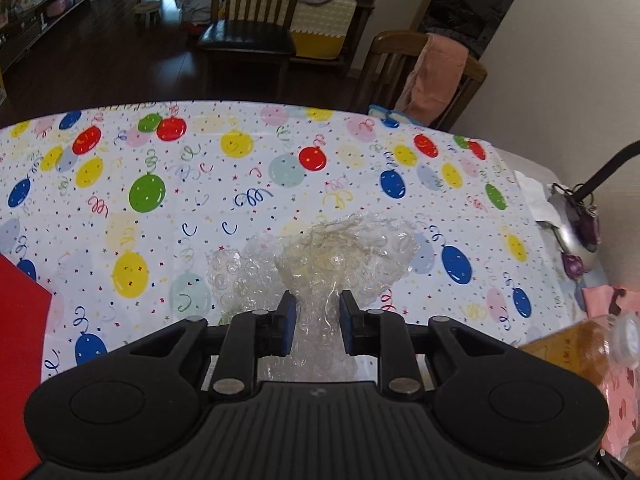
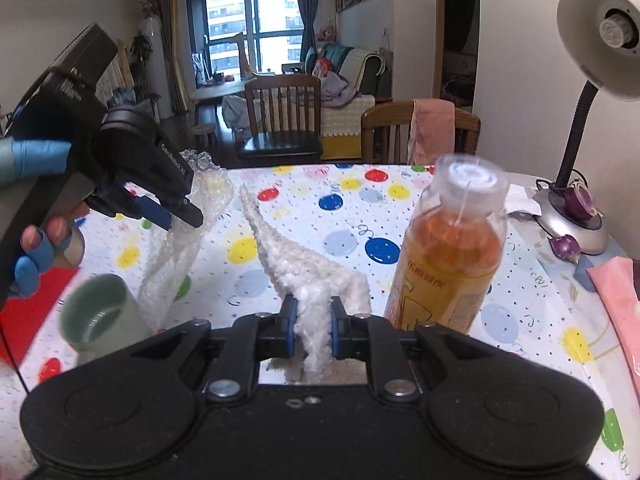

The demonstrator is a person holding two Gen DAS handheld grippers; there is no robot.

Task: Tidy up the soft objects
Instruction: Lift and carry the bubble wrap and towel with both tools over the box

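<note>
- While the left gripper holds the bubble wrap, the wrap sits right between its fingers, low in the middle of the left wrist view. The fingers are part way closed and pinch a thin neck of it. The big puffy part fans out past the tips, toward the middle of the frame.
- In the right wrist view the right gripper has its fingers squeezed on the fluffy white cloth. The cloth is long and thin. It runs from the fingers up to a point in the upper middle of the frame.
- The left gripper shows in the upper left of the right wrist view, with the wrap hanging down from it.
- I think both soft things are up off the table or partly so, and each needs a free spot to go down.
- The orange bottle stands just right of the cloth, and the green cup is low on the left, near the wrap. A swing sideways could knock either one.
</note>
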